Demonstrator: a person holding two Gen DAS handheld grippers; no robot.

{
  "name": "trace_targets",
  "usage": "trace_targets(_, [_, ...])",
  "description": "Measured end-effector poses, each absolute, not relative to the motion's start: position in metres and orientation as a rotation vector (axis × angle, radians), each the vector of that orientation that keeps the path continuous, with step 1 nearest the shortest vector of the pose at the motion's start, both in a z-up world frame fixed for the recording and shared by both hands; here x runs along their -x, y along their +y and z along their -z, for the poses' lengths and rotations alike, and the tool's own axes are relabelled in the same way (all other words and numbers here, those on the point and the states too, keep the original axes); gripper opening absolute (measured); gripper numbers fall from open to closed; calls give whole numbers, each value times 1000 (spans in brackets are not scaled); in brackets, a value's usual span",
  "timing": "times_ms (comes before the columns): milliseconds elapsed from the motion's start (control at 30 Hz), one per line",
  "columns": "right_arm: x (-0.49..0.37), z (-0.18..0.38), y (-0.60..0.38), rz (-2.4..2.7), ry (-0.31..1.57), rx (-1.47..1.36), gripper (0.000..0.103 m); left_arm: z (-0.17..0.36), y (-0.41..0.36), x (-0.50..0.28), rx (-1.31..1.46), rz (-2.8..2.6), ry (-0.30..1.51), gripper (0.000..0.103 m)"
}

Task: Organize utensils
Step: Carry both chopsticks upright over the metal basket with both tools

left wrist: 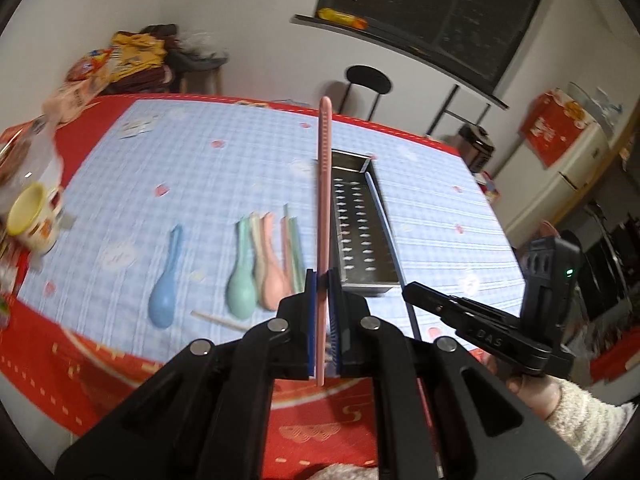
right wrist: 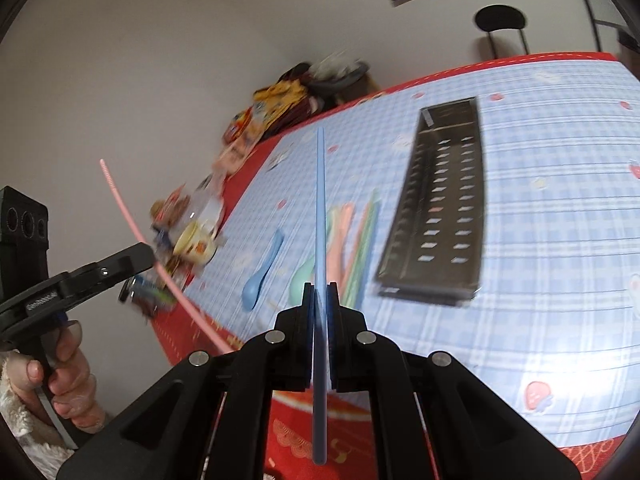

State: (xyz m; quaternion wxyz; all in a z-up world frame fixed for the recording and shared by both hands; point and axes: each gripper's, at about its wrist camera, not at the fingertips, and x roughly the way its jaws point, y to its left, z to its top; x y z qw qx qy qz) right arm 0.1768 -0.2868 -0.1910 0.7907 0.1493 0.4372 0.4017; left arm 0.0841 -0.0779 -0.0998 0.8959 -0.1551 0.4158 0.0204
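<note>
My left gripper (left wrist: 323, 280) is shut on a pink chopstick (left wrist: 325, 208) and holds it above the table, its tip pointing away. My right gripper (right wrist: 321, 292) is shut on a blue chopstick (right wrist: 320, 216), also held in the air. The pink chopstick also shows at the left of the right wrist view (right wrist: 132, 224). A perforated steel tray (left wrist: 362, 224) (right wrist: 444, 204) lies on the blue checked cloth. Left of it lie a blue spoon (left wrist: 166, 276) (right wrist: 262, 272), a green spoon (left wrist: 243, 276), a pink spoon (left wrist: 272, 268) and loose pastel chopsticks (left wrist: 294, 248) (right wrist: 362, 244).
A yellow mug (left wrist: 34, 220) (right wrist: 198, 246) and snack packets (left wrist: 132, 54) crowd the table's left edge. A single chopstick (left wrist: 218, 320) lies near the front of the cloth. A black chair (left wrist: 367, 82) stands behind the table, and a red box (left wrist: 554, 122) sits at the right.
</note>
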Motion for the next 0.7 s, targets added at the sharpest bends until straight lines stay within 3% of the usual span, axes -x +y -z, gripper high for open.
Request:
trace_targets(367, [-219,194,-309,-630,929,-395,6,92,-74,-177,313,214,954,10])
trace_targets(700, [-262,193,-298,-479,909,-384,6,126,-74,-283,287,397,1077,10])
